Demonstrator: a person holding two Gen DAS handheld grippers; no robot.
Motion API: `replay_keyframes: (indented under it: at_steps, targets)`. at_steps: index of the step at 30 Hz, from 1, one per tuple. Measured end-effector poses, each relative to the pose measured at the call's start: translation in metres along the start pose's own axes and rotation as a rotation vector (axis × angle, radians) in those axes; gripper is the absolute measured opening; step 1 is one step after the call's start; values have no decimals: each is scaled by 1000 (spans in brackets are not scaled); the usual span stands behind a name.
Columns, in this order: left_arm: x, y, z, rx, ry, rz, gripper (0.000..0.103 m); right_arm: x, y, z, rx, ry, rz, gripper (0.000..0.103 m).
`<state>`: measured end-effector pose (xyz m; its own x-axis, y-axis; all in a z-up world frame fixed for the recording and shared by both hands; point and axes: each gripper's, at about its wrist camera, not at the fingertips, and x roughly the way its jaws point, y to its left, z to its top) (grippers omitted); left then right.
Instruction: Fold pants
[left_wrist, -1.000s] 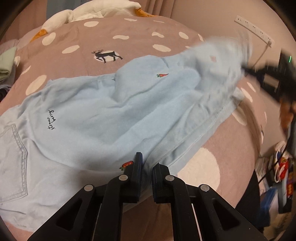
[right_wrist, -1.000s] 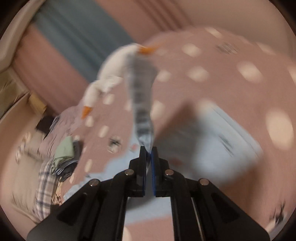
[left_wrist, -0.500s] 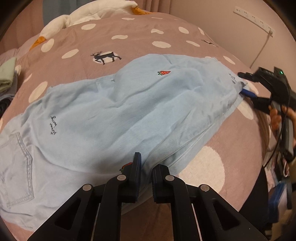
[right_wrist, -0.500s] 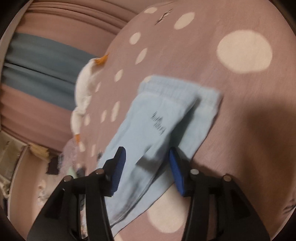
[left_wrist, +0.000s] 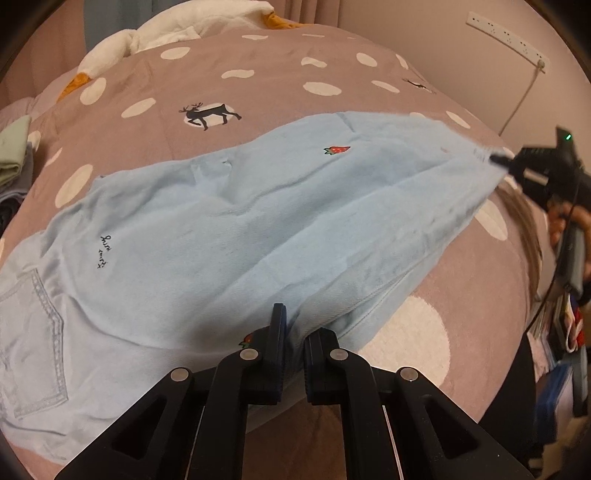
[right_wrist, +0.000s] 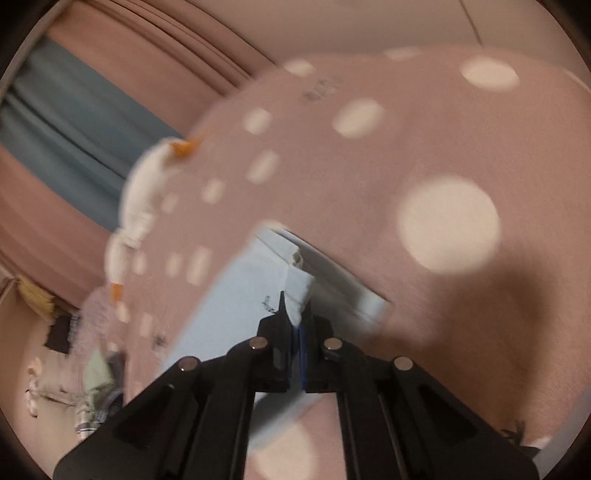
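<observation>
Light blue pants (left_wrist: 236, 229) with small strawberry marks lie stretched across a pink-brown bedspread (left_wrist: 258, 85) with white dots. My left gripper (left_wrist: 293, 332) is shut on the near edge of the pants, cloth bunched between its pads. In the left wrist view my right gripper (left_wrist: 496, 159) pinches the hem end at the far right, held by a hand (left_wrist: 557, 225). In the blurred right wrist view my right gripper (right_wrist: 295, 317) is shut on the hem of the pants (right_wrist: 236, 295), with cloth showing between the pads.
A white plush goose (left_wrist: 166, 37) lies at the head of the bed. Folded clothes (left_wrist: 13, 155) are stacked at the left edge. A power strip (left_wrist: 506, 35) and its cord hang on the wall. Clutter (left_wrist: 561, 332) sits beside the bed at right.
The right gripper let the leg end drop flat, opened over the hem, then shut on it and pulled the leg out to the right. The left gripper kept still, holding its edge.
</observation>
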<state>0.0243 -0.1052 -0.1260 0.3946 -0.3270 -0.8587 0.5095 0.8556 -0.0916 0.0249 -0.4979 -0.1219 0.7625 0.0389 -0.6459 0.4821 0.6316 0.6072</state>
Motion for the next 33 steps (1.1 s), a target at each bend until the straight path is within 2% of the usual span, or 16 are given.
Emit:
replay_keyframes:
  at_steps: [4,10,13,14,15,16,17,19,22,23,26,29,31,33]
  targets:
    - [-2,-4,-1,20,9,2,7,23,-16,-3,16,28,-15,3]
    - [-10,2,-5,-16,16,-51,7,20,-7,8,-30,3,-62,4]
    - [-24,3,-7,-28,7,-90,7,14,-10,17,-31,12,-84,12]
    - [-29,4,-9,-31,3,-104,8,8,-8,20,-55,-17,-120,27]
    - [-35,7,-11,-41,-1,-122,12,-1,-2,23,-98,-65,-191,49]
    - [-42,11,-13,-57,-9,-138,14,-8,1,27,-125,-110,-241,53]
    - [-48,18,-14,-84,-23,-148,15,-18,3,30,-133,-143,-236,51]
    - [-58,34,-15,-150,-51,-158,16,-25,11,32,-163,-124,-156,45]
    - [-67,61,-14,-269,-107,-157,16,-19,61,3,-386,-18,-50,38]
    - [-67,67,-13,-301,-119,-144,16,-15,76,-12,-453,28,-10,32]
    - [-64,87,-14,-378,-133,-37,16,3,127,-69,-640,170,105,20]
    - [-59,109,-23,-438,-127,74,16,18,173,-135,-802,312,239,19]
    - [-60,126,-35,-471,-117,152,16,26,190,-172,-910,373,258,19]
    - [-63,149,-55,-523,-103,229,16,35,190,-193,-966,428,247,15]
